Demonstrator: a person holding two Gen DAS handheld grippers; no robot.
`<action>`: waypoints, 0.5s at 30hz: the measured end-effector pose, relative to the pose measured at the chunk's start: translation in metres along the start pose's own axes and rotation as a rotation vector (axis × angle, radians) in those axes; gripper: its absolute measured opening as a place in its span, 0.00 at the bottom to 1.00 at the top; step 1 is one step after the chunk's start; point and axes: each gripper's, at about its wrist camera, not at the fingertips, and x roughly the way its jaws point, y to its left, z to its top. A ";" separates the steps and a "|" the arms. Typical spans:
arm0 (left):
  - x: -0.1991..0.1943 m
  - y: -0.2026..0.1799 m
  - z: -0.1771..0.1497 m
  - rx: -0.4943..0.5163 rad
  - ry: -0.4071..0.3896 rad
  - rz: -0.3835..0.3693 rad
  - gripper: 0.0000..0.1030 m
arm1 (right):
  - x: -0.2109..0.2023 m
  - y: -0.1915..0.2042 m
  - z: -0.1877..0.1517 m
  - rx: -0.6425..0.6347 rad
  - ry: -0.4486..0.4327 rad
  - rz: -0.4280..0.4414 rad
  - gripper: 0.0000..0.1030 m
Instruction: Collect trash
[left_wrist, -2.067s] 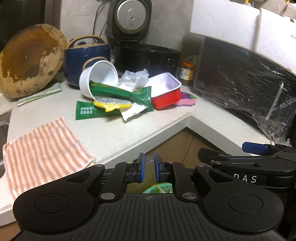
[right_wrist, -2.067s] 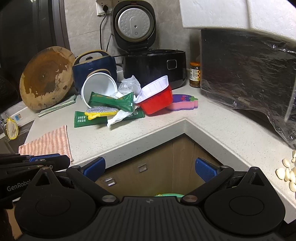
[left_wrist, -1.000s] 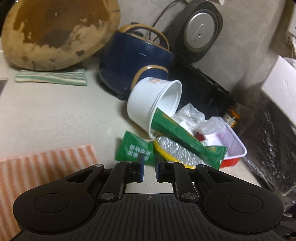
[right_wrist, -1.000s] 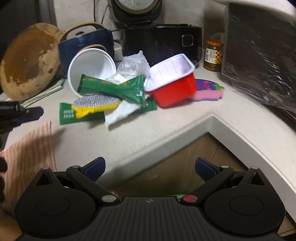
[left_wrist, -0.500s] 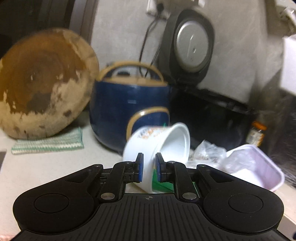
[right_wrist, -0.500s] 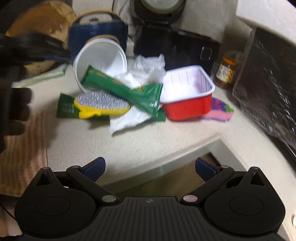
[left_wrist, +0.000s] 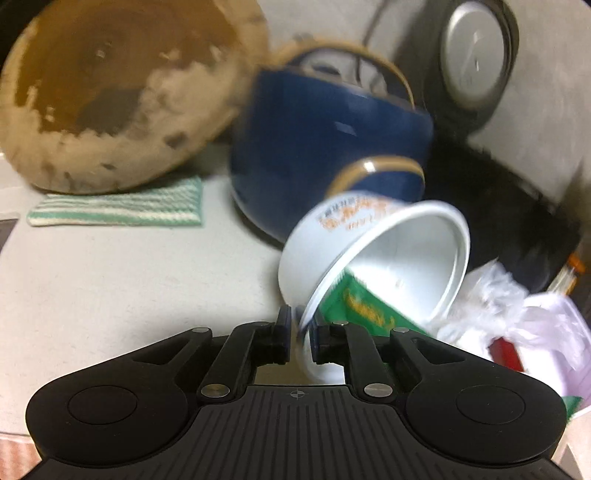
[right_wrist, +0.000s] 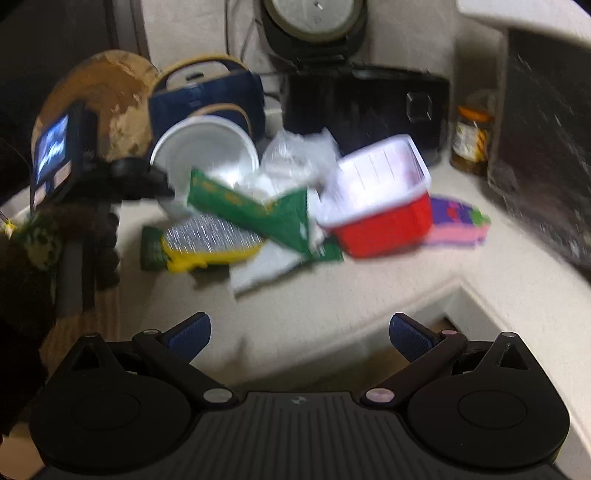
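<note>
Where half a second ago it hovered short of the pile, the left gripper (left_wrist: 298, 338) now straddles the tipped white cup's (left_wrist: 373, 258) near rim, jaws almost together, seemingly pinching it. Across the counter, the right gripper (right_wrist: 299, 332) hangs wide apart, nearer the red tray (right_wrist: 384, 218), free for another piece.

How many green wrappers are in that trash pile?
2. One green wrapper lies on top, slanting out of the white cup; the other lies flat beneath the yellow scourer. More may be hidden underneath.
</note>
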 end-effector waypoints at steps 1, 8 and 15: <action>-0.009 0.008 0.001 -0.008 -0.018 0.004 0.12 | 0.004 0.006 0.007 -0.019 -0.011 0.011 1.00; -0.050 0.053 0.005 -0.028 -0.067 0.006 0.13 | 0.054 0.080 0.046 -0.167 -0.037 0.104 1.00; -0.058 0.094 0.006 -0.093 -0.036 0.012 0.13 | 0.120 0.119 0.076 -0.312 -0.017 -0.071 0.91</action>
